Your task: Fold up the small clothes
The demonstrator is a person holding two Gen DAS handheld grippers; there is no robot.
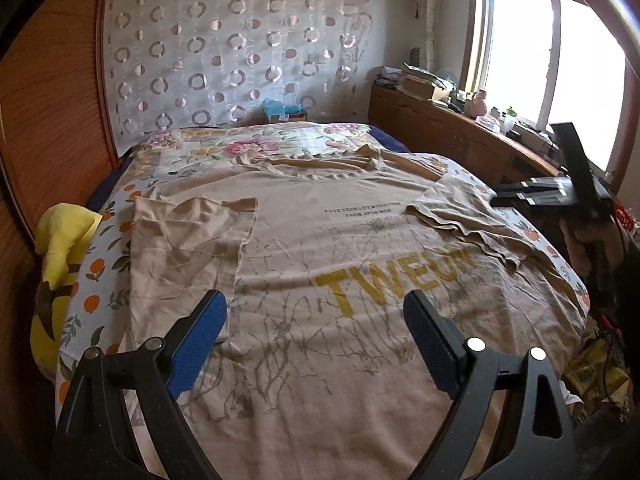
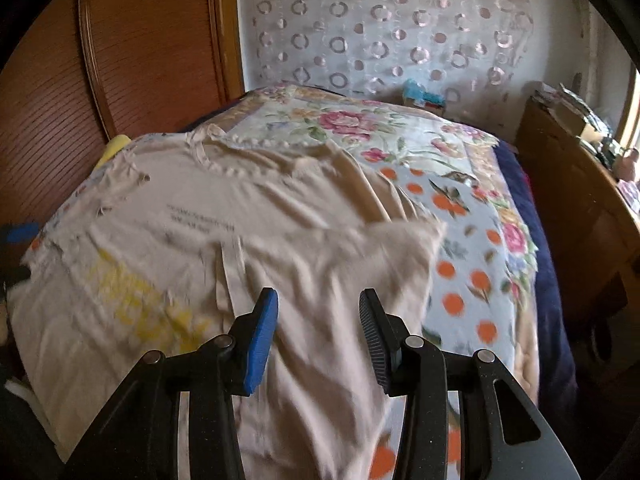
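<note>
A beige T-shirt (image 1: 304, 240) with a yellow print lies flat on the bed, neck toward the far end. Its left sleeve (image 1: 188, 232) and right sleeve (image 1: 460, 216) are both folded in over the body. My left gripper (image 1: 314, 300) hovers open over the lower part of the shirt, with nothing between its fingers. In the right wrist view the T-shirt (image 2: 180, 208) is blurred. There my right gripper (image 2: 318, 320) stands open just above the folded-in sleeve (image 2: 360, 256), its pads apart and not pinching cloth. That gripper also shows at the right edge of the left wrist view, in a hand.
A floral and orange-print bedspread (image 1: 248, 140) covers the bed. A yellow plush toy (image 1: 60, 248) lies at its left edge beside a wooden wardrobe (image 1: 52, 100). A cluttered wooden shelf (image 1: 440, 128) runs under the window on the right. A blue box (image 1: 284, 112) sits at the far end.
</note>
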